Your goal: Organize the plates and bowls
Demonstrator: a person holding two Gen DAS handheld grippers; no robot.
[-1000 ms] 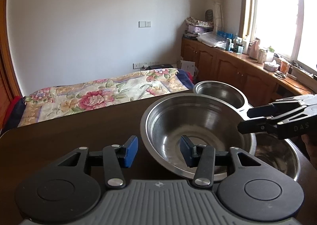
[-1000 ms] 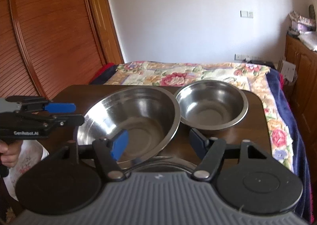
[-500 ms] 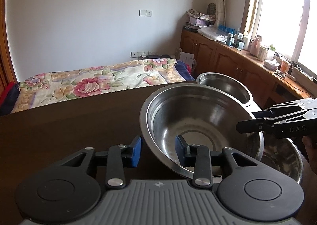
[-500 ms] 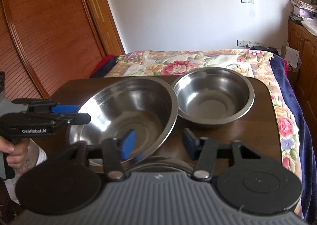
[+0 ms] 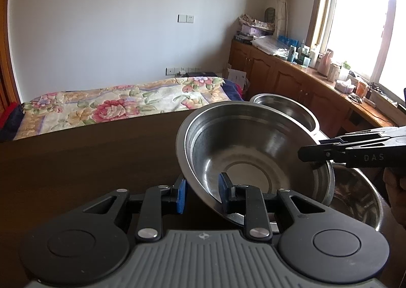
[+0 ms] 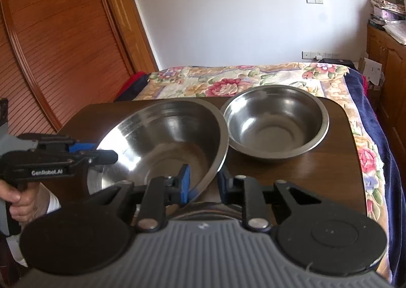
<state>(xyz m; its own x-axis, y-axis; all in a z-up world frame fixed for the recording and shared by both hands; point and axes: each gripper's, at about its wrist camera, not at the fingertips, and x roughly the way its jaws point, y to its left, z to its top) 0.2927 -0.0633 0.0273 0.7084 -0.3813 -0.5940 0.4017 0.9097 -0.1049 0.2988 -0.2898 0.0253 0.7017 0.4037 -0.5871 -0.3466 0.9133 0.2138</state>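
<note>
A large steel bowl [image 5: 253,151] hangs tilted above the dark wooden table [image 5: 88,166]. My left gripper [image 5: 203,192] is shut on its near rim. My right gripper [image 6: 203,181] is shut on the opposite rim; in the right wrist view the bowl [image 6: 165,140] fills the middle. A smaller steel bowl [image 6: 276,125] stands on the table at the far right, also in the left wrist view [image 5: 286,110]. A third steel bowl [image 5: 355,194] lies under the lifted one, and only its rim [image 6: 210,208] shows in the right wrist view.
A bed with a floral cover [image 5: 121,107] lies beyond the table's far edge. Wooden cabinets with clutter [image 5: 304,69] run along the window wall. A wooden sliding door [image 6: 50,47] stands to the left in the right wrist view.
Both grippers have closed on the large bowl's rims. The bowl has risen and tilted, and it now sits higher in both views.
</note>
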